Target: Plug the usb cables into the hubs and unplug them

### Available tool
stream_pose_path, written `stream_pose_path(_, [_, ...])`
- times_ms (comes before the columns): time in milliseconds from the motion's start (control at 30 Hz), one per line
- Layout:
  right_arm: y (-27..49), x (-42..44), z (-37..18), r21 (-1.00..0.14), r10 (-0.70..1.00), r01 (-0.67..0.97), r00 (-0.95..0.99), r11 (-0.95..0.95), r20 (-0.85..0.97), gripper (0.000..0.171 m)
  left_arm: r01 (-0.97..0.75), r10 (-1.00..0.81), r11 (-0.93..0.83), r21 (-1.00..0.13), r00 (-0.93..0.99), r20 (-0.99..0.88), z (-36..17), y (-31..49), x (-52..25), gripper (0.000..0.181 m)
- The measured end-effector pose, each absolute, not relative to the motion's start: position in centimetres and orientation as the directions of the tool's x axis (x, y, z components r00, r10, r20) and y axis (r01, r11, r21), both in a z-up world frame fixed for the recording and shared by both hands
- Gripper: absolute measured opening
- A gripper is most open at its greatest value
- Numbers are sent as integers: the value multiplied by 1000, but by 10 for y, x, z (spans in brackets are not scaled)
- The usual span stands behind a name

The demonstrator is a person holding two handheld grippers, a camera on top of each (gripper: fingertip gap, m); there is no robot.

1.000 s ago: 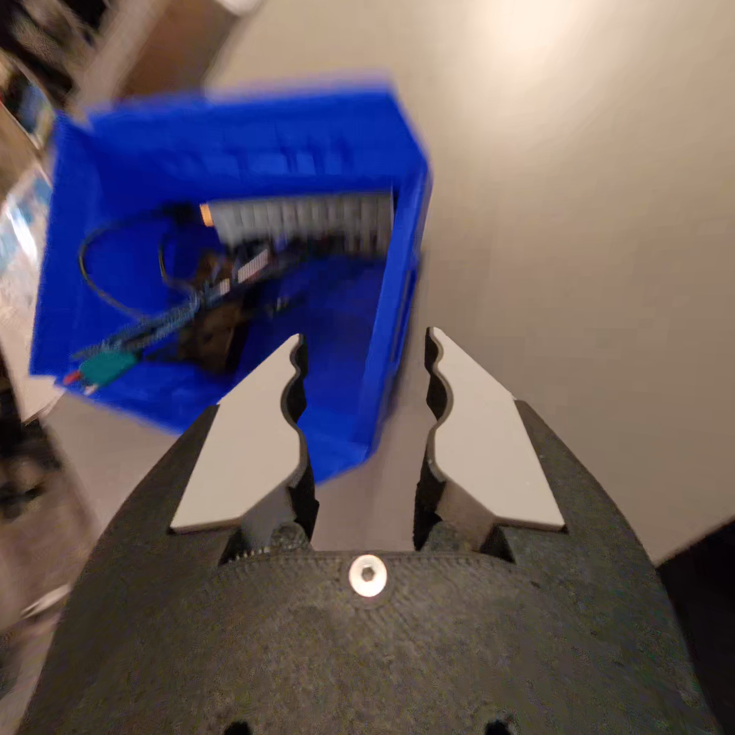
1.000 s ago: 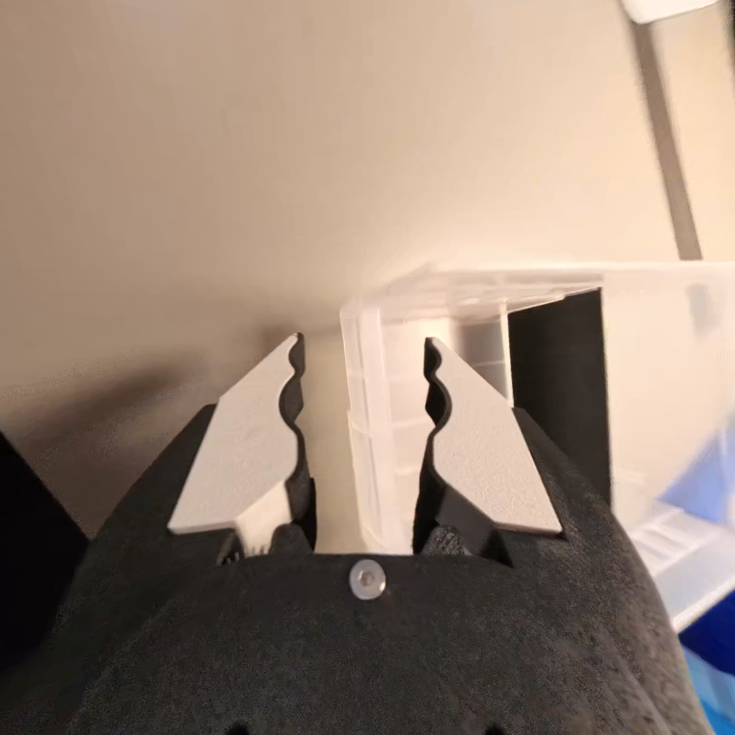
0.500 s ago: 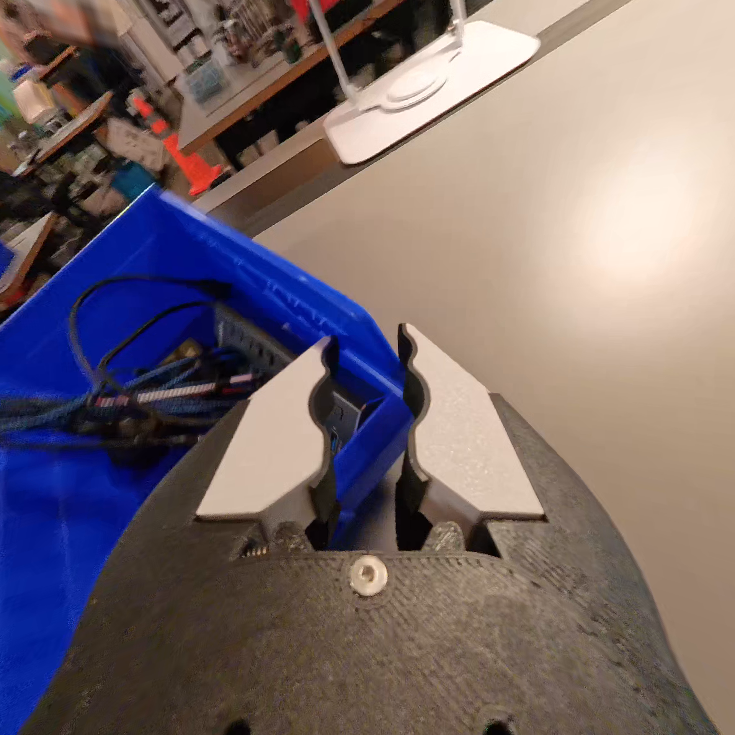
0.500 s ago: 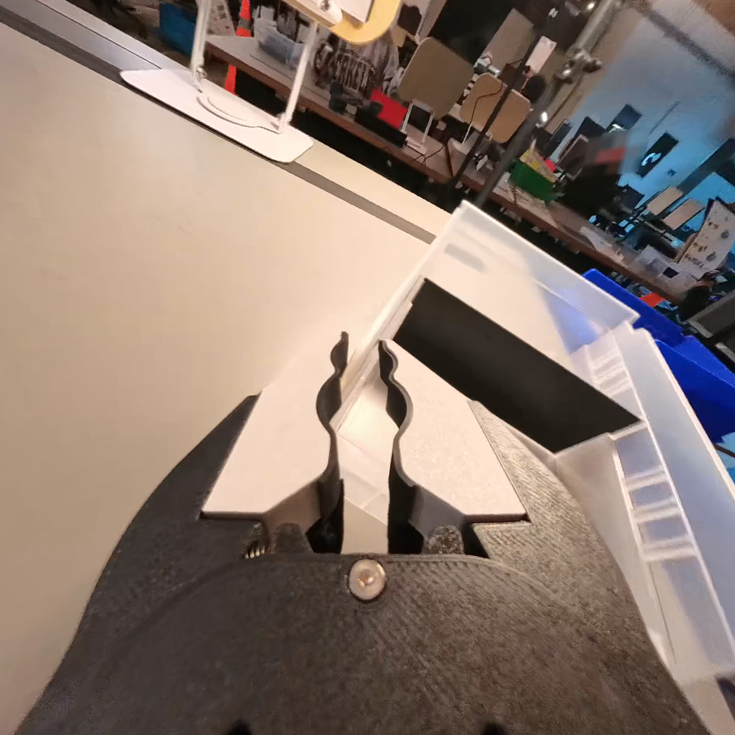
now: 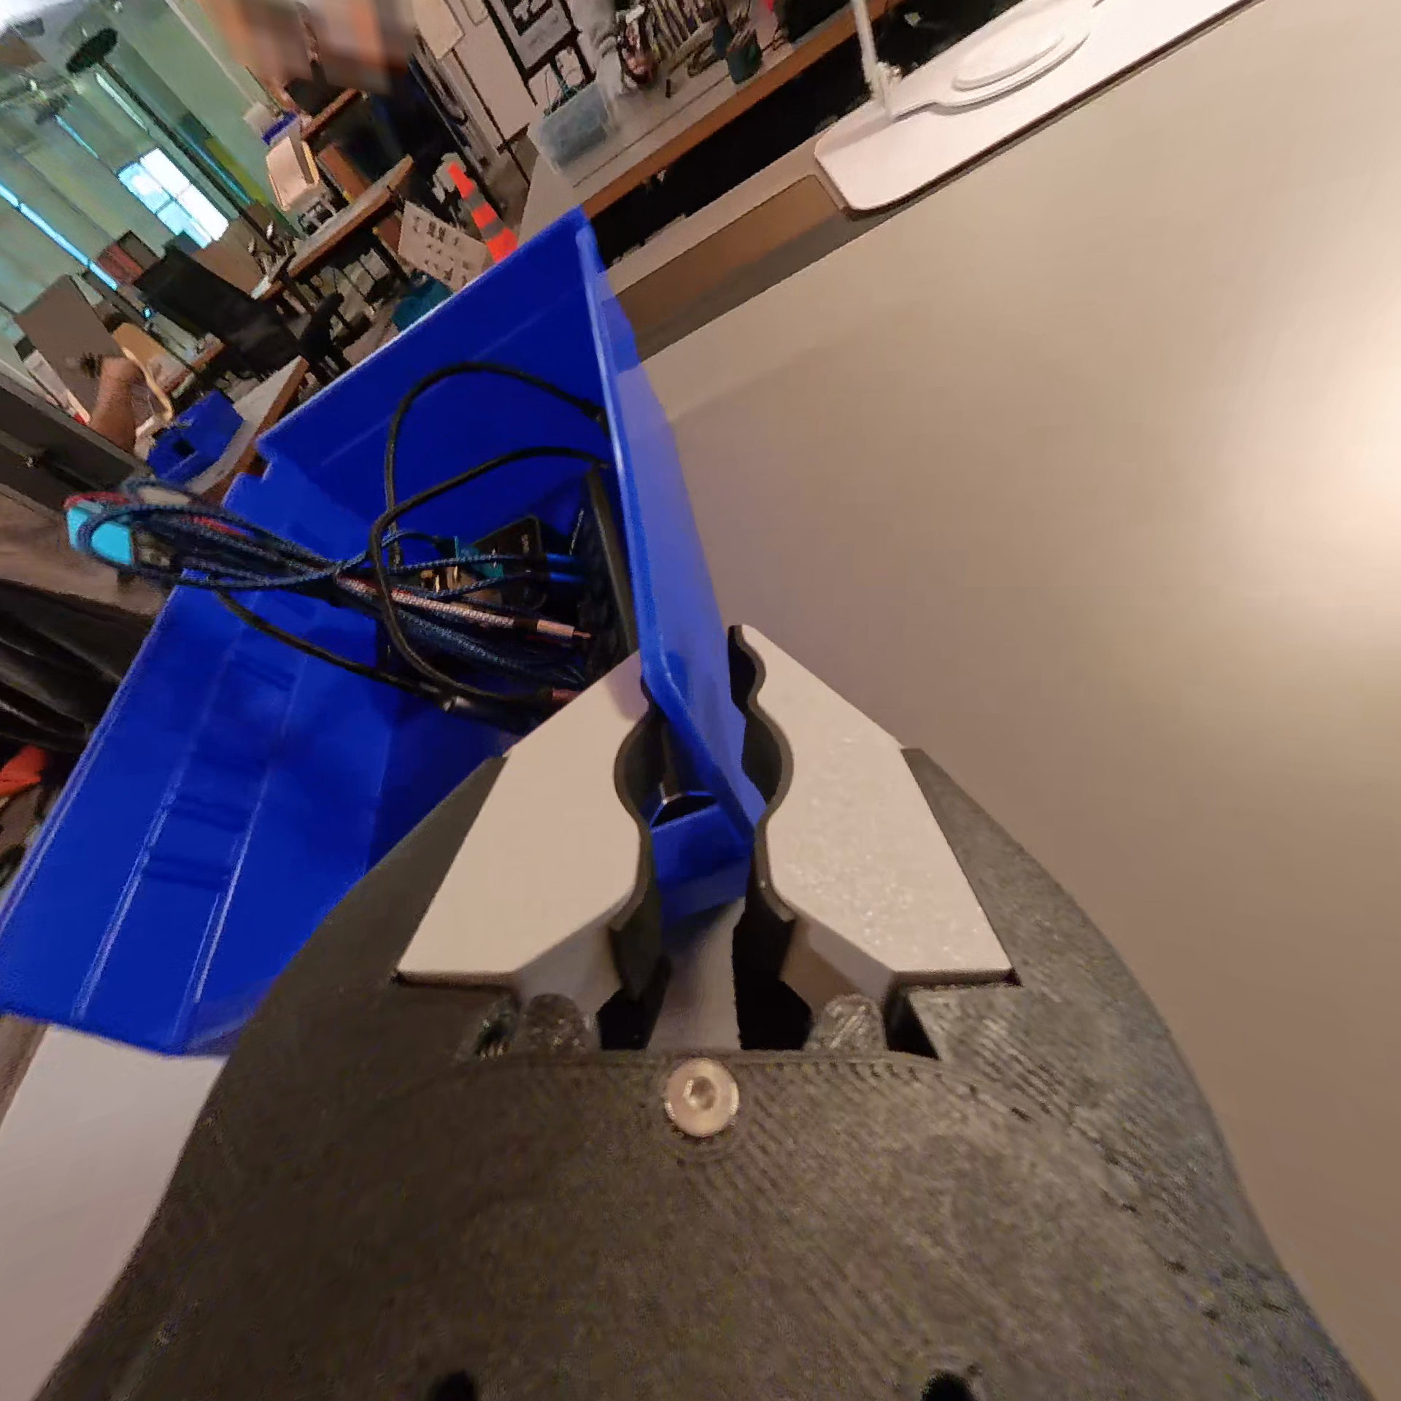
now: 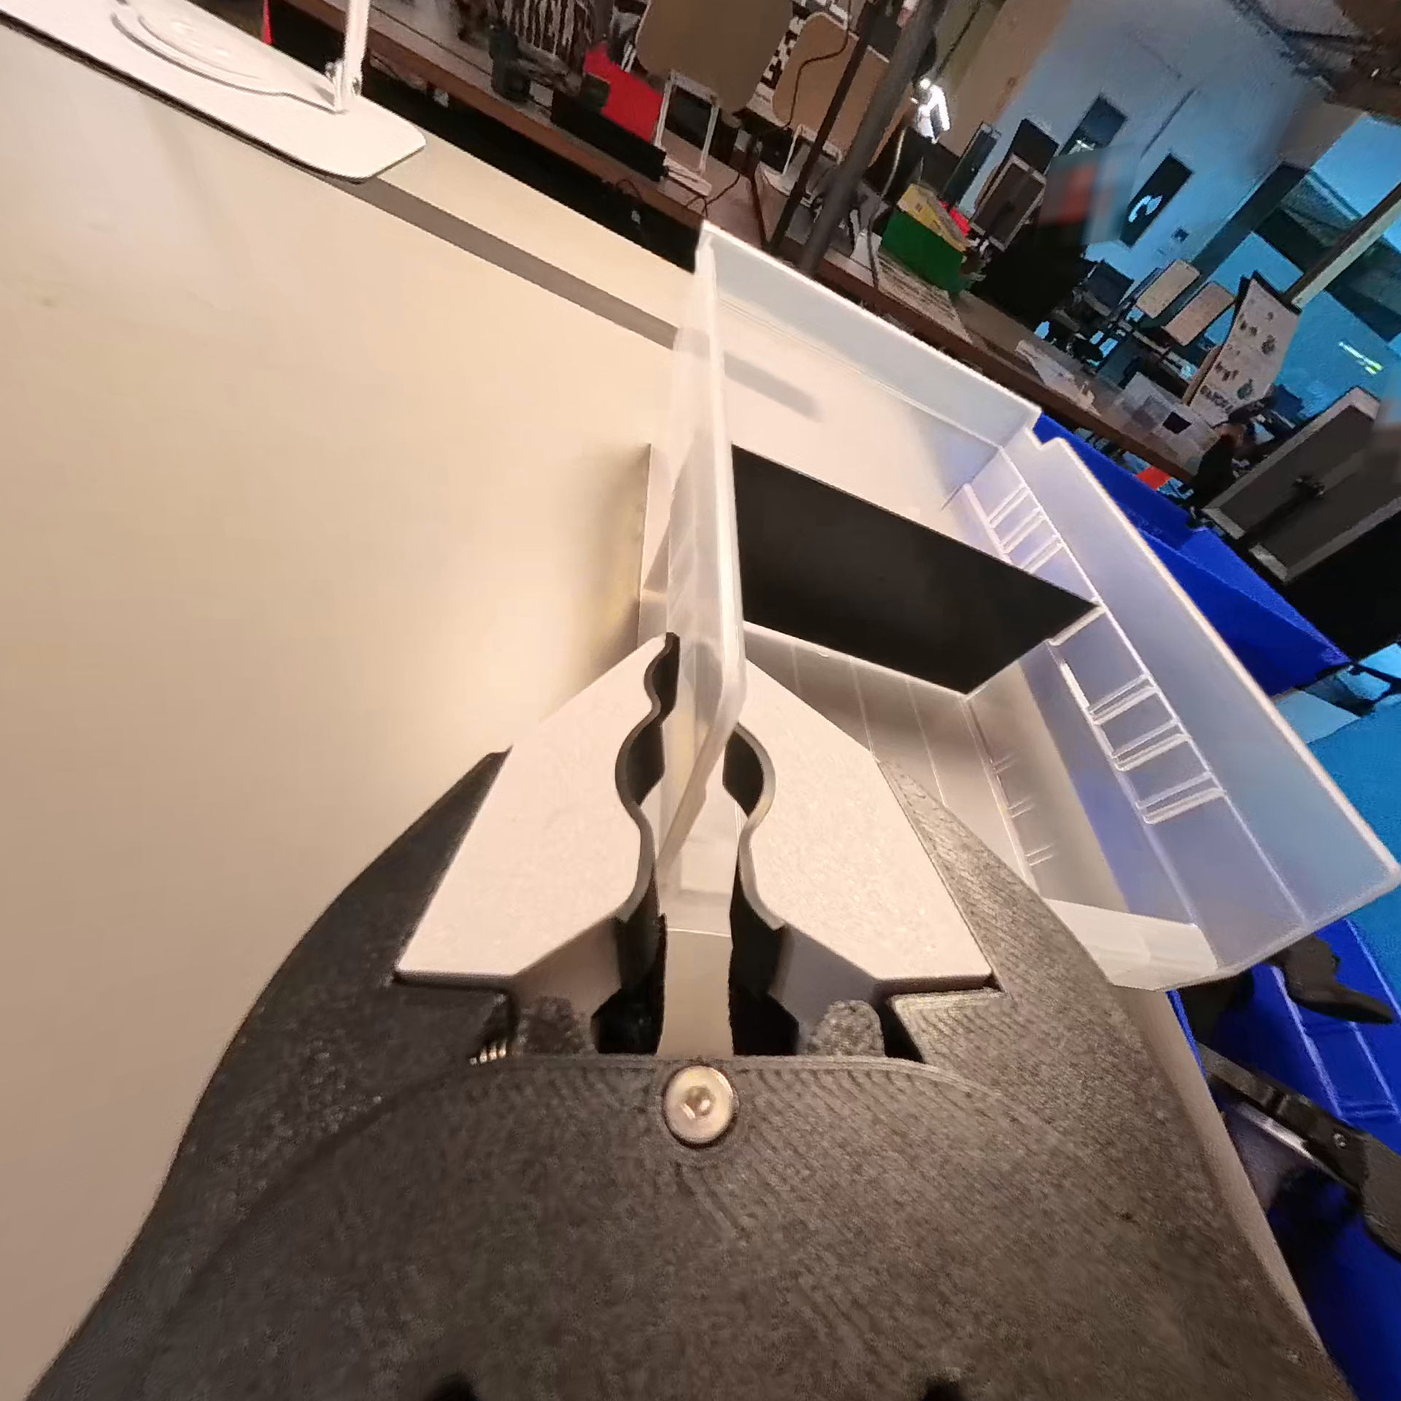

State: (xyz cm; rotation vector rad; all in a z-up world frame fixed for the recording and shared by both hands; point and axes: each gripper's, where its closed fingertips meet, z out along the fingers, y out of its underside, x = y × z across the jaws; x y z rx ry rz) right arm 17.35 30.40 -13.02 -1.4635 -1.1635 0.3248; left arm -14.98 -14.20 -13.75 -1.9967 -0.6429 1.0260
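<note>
A tangle of USB cables point(image 5: 424, 599), some braided blue, one braided red and white, and two thin black ones looping upward, lies in a blue bin point(image 5: 227, 758). Their metal plug ends point toward the bin's right wall. A light blue connector point(image 5: 102, 534) sticks out past the bin's far left edge. Dark, flat bodies among the cables may be the hubs, but they are too buried to tell.

The cables look light and limp, so they will likely drag and snag on each other when lifted. The braided jackets should give fair grip, while the thin black cords may slip. Take hold on a rigid plug housing just behind the metal tip, not on the cord, so that you can push straight into a port.

Your left gripper point(image 5: 694, 758) is clamped on the blue bin's right wall, near its close corner, one finger inside and one outside. The bin appears tilted in this view, so its contents may slide.

Your right gripper point(image 6: 701, 758) is pinched on the left wall of a clear plastic bin point(image 6: 1137, 682). That thin wall may flex under pressure. Inside the bin sits a flat black panel point(image 6: 872, 576), with nothing else visible.

Both bins rest near a pale beige surface point(image 6: 265, 455), which carries a white flat stand base point(image 5: 985, 98) at its far edge. A cluttered workshop lies beyond.
</note>
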Motion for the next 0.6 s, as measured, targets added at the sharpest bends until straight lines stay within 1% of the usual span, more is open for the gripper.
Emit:
stream_pose_path(67, [305,174,-130,-873,787,460,475,159,394,5,116,748,-533,-838,528,-402,-136,-157,-150,8])
stream_pose_path(167, [306,179,-130,-872,783,464,481,155,395,4,154,767,-470,-869,559,-316,-137,-179,-137,8])
stream_pose_path(233, [307,183,-130,-872,783,466,483,149,392,4,166,780,-448,-878,554,-293,-137,-194,-126,8])
stream_pose_path(367, [315,189,-130,-874,780,467,493,136,385,4,183,789,-465,-866,530,-311,-137,-218,-113,8])
stream_pose_path(467, [323,189,-130,-874,779,469,498,127,380,4,195,795,-479,-856,509,-330,-137,-234,-122,7])
stream_pose_path(600, [331,185,-131,-875,789,465,486,131,376,4,227,801,-463,-857,520,-295,-137,-250,-141,7])
